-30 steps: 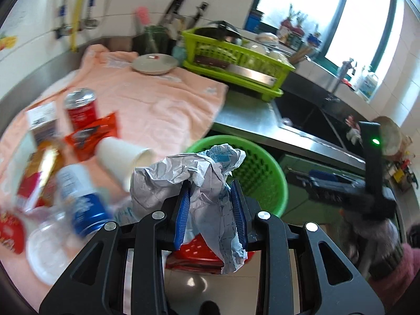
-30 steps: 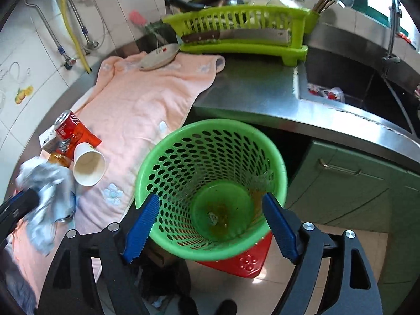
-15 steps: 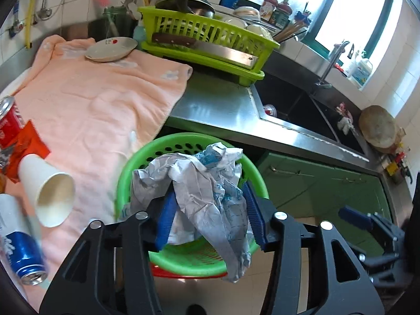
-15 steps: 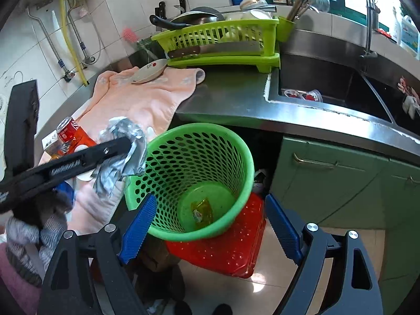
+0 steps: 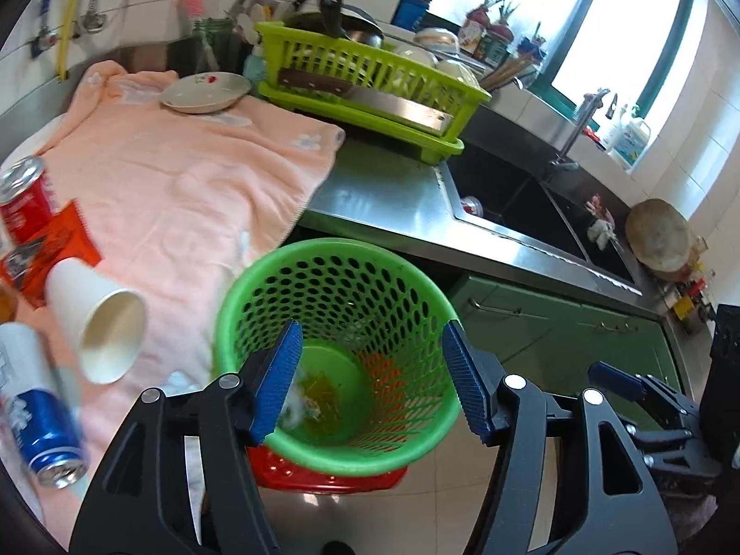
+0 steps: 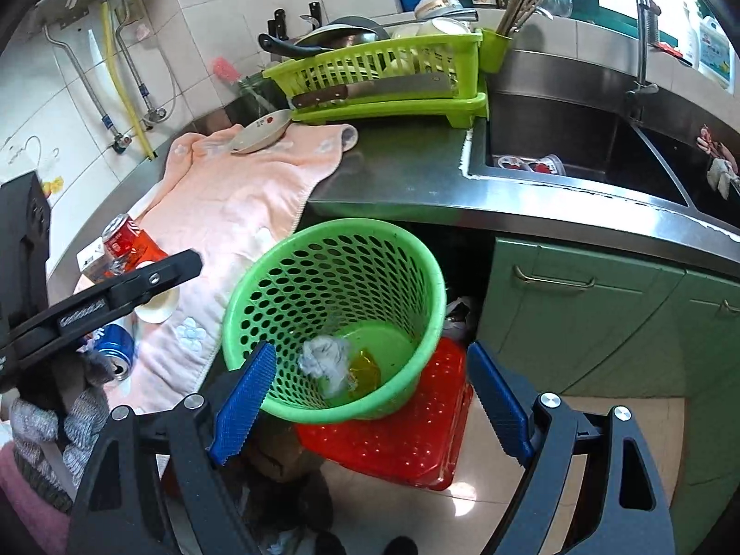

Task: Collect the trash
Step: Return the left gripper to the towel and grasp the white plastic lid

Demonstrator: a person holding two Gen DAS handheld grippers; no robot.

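Crumpled paper lying in the green basket.

I am holding both the left gripper and the right gripper spread empty above it; cup lying at nine o'clock.

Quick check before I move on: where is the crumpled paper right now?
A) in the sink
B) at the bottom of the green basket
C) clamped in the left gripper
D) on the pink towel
B: the crumpled paper lies on the floor of the green basket beside a yellow wrapper, and the left gripper is open and holds nothing.
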